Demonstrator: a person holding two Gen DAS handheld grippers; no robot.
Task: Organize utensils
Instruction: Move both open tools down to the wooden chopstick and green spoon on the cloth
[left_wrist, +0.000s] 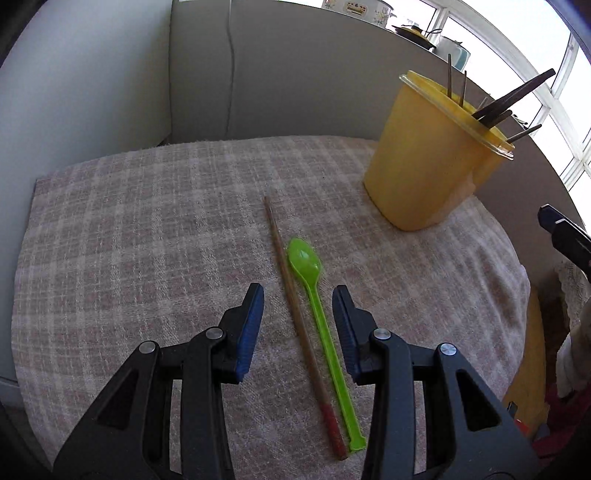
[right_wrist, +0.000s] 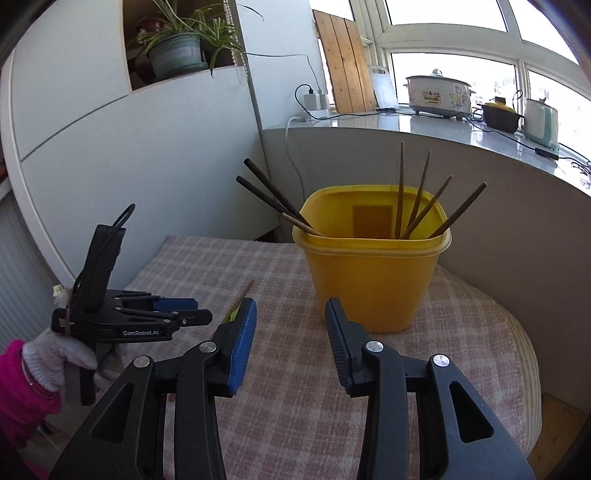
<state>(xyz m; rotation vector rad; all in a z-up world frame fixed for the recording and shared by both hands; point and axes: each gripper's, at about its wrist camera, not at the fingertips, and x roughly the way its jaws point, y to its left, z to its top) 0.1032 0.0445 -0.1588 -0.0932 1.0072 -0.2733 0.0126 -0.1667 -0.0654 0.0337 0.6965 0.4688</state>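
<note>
My left gripper (left_wrist: 298, 325) is spread wide and grasps nothing; in the left wrist view its two blue-padded fingers fill the lower half of the frame. Between them, on the checked cloth (left_wrist: 147, 229), lie a brown chopstick (left_wrist: 295, 291) and a green spoon (left_wrist: 317, 306), side by side and almost parallel. The spoon's bowl points toward the centre of the frame, its handle end toward the bottom edge; the chopstick's red end lies just beside that handle end. I cannot tell whether the two touch.

The yellow tub (left_wrist: 432, 162) stands on the cloth in the upper right of that view, well apart from the spoon, with dark sticks poking out of its top.

My right gripper (right_wrist: 291, 328) is also released and empty. In its view the tub sits at centre, just past the fingertips, with several chopsticks (right_wrist: 417, 199) leaning on its rim. At lower left a white-gloved hand (right_wrist: 62, 362) holds the left gripper above the cloth. A potted plant (right_wrist: 177, 51) sits upper left; a cooker (right_wrist: 437, 94) stands on the sill upper right.
</note>
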